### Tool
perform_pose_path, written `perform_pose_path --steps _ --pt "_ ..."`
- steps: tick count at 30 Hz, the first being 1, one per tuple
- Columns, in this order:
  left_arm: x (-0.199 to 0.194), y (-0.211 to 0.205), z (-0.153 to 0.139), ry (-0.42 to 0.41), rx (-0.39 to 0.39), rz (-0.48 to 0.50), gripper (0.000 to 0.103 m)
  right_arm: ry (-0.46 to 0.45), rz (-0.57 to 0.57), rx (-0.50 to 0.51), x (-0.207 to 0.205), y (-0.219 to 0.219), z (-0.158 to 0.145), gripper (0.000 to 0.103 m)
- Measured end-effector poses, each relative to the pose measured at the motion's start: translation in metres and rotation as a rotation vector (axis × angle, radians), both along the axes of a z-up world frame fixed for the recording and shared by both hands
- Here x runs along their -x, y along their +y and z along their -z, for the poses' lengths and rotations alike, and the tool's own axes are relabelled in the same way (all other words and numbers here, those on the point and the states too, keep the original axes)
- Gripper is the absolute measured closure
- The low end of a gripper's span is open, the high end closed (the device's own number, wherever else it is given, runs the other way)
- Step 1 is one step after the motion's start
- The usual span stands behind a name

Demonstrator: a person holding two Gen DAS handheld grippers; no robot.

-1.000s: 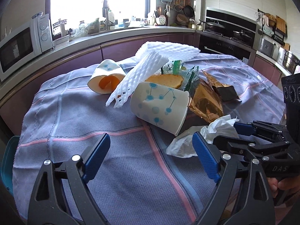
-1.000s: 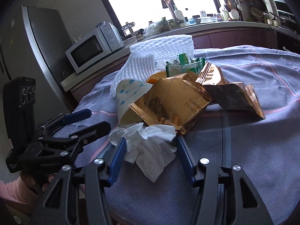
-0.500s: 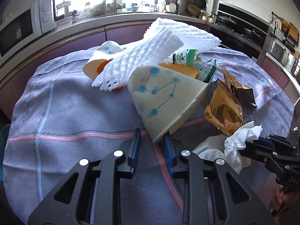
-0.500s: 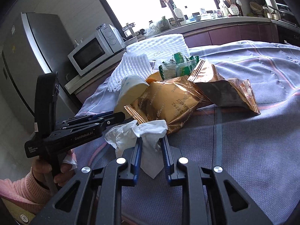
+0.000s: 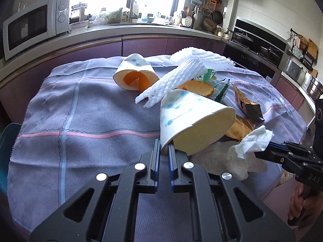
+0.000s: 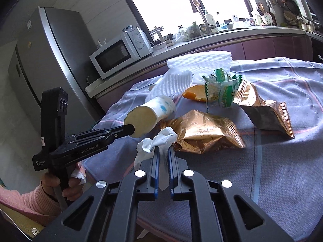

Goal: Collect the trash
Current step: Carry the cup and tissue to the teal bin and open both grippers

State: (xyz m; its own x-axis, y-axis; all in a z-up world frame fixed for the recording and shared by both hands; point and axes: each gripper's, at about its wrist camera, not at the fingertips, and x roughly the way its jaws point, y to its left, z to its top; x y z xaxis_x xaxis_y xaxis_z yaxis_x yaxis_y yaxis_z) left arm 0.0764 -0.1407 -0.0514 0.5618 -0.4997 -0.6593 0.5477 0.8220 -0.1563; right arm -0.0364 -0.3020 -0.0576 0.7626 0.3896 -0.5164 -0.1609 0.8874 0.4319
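Cup (image 5: 193, 119) pinched at rim by left gripper (image 5: 164, 151), lying sideways, mouth toward gripper, bottom toward foam net (image 5: 181, 76). Tissue (image 6: 156, 143) right of cup, clamped in right gripper (image 6: 163, 157). Both ready for lifting.

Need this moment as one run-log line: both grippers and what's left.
left gripper: shut on paper cup rim | right gripper: shut on tissue | remaining on cloth: second cup, foam net, gold wrappers
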Motion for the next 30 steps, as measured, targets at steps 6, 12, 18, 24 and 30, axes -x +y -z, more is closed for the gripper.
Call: perform_pose_path --steps 6,12,18,24,30 --pt "0.022 0.044 -0.016 -0.027 0.049 -0.015 0.096 -0.039 -0.048 -0.02 0.0 0.013 -0.017 0.098" --pt "0.038 0.094 -0.03 -0.07 0.073 -0.101 0.096 -0.063 -0.102 -0.04 -0.01 0.031 -0.028 0.098" --pt "0.037 0.149 -0.041 -0.102 0.069 -0.234 0.096 -0.085 -0.187 -0.063 -0.032 0.061 -0.039 0.098" --pt "0.03 0.217 -0.049 -0.119 0.066 -0.408 0.096 -0.143 -0.303 -0.057 -0.064 0.105 -0.06 0.1" --pt "0.021 0.268 -0.041 -0.092 0.063 -0.506 0.096 -0.076 -0.32 0.047 -0.079 0.126 -0.052 0.088"
